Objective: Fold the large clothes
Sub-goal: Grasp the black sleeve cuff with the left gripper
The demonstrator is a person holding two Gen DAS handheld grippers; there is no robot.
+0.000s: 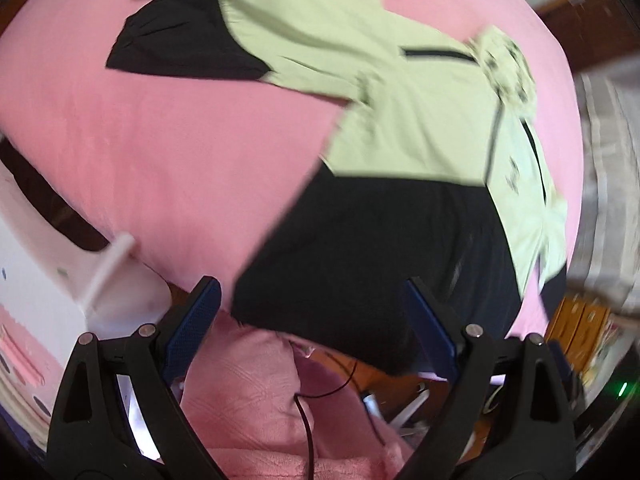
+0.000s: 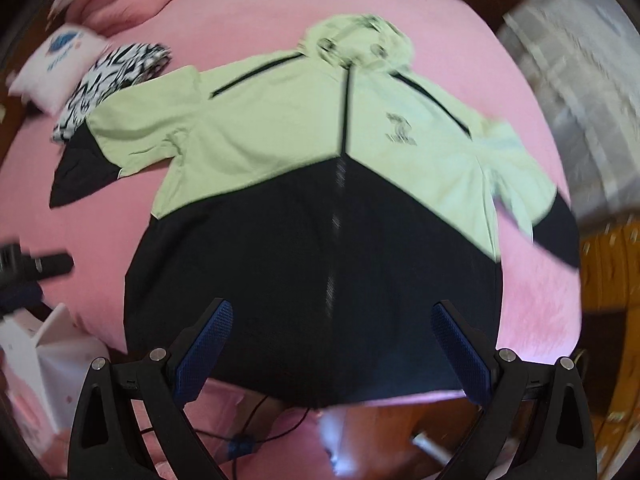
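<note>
A large hooded jacket (image 2: pixel 280 148), light green above and black below, lies spread flat on a pink bed (image 2: pixel 248 8), front up, zipper (image 2: pixel 340 216) down its middle and both sleeves out to the sides. My right gripper (image 2: pixel 330 312) hovers open above the black hem with nothing between its fingers. In the left wrist view the jacket (image 1: pixel 400 120) lies slanted, hood to the right. My left gripper (image 1: pixel 314 284) stands wide open over the black lower corner near the bed's edge, and it holds nothing. Both views are blurred.
A black-and-white patterned garment (image 2: pixel 116 76) lies by the left sleeve, next to a pale pillow (image 2: pixel 60 64). A dark object (image 2: pixel 36 266) shows at the right view's left edge. White furniture (image 1: pixel 48 280), a pink cloth (image 1: pixel 248 400) and cables (image 1: pixel 308 420) are below the bed's edge.
</note>
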